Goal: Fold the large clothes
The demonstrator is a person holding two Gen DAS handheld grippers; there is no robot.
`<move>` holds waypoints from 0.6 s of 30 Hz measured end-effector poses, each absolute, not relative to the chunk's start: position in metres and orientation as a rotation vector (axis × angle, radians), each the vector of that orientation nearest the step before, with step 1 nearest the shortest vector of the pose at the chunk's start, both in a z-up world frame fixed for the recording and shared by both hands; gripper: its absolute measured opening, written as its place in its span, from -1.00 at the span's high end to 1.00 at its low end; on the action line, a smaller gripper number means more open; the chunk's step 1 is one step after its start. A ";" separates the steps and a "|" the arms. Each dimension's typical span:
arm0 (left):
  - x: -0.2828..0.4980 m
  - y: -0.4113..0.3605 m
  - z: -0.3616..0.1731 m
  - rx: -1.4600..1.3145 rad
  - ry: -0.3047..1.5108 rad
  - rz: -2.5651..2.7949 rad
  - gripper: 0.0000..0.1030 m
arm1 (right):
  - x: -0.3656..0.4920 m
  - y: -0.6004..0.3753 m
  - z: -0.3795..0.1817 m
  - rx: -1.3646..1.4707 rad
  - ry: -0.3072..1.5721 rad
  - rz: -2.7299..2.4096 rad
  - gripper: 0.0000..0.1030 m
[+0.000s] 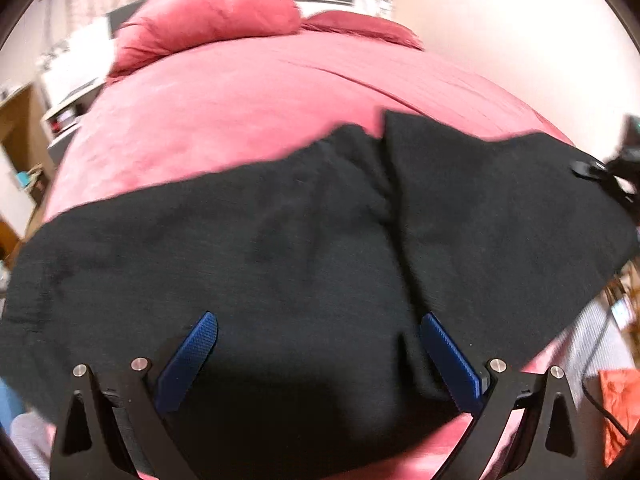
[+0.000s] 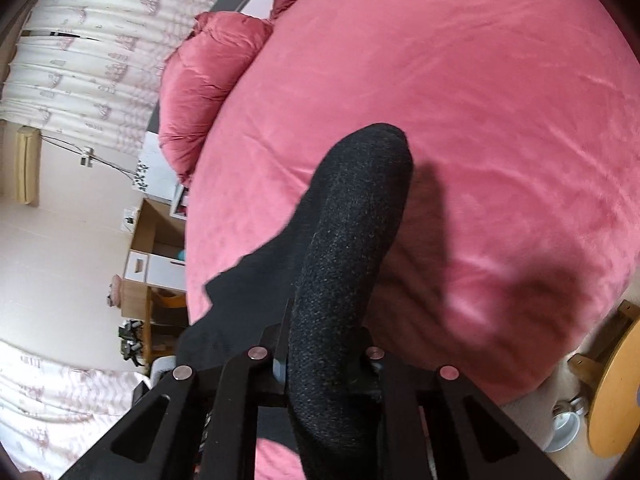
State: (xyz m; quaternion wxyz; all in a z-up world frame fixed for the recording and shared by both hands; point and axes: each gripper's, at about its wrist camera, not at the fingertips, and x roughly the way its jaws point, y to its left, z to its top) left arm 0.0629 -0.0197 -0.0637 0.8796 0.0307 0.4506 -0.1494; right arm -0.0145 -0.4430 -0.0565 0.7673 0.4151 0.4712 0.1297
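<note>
A large black garment [image 1: 304, 232] lies spread across the near part of a pink bed [image 1: 248, 112]. A crease runs down its middle. My left gripper [image 1: 320, 336] is open over the garment's near edge, its blue pads [image 1: 200, 352] wide apart and pressing on nothing. In the right wrist view, my right gripper [image 2: 326, 344] is shut on a bunched fold of the black garment [image 2: 352, 220], which sticks up and forward between the jaws and hides the fingertips. The rest of the cloth trails off to the left over the bed [image 2: 460, 120].
Pink pillows [image 2: 208, 88] lie at the head of the bed, with a pale curtain [image 2: 88, 60] behind them. Wooden shelves [image 2: 152, 248] stand beside the bed. A round wooden stool [image 2: 616, 392] and a white cup [image 2: 564, 424] are on the floor at the right.
</note>
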 end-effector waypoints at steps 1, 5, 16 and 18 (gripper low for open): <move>0.066 -0.010 -0.061 0.055 0.934 -0.297 -0.99 | -0.016 -0.439 -0.050 0.904 1.016 0.288 0.72; 0.079 0.054 -0.053 -0.017 0.911 -0.205 -0.99 | -0.018 -0.416 -0.022 0.880 0.994 0.310 0.72; 0.075 0.165 -0.043 -0.311 0.776 -0.172 -0.98 | -0.005 -0.282 0.090 0.728 0.947 0.540 0.71; 0.073 0.169 -0.038 -0.329 0.754 -0.178 -0.98 | 0.000 -0.248 0.102 0.705 0.961 0.586 0.71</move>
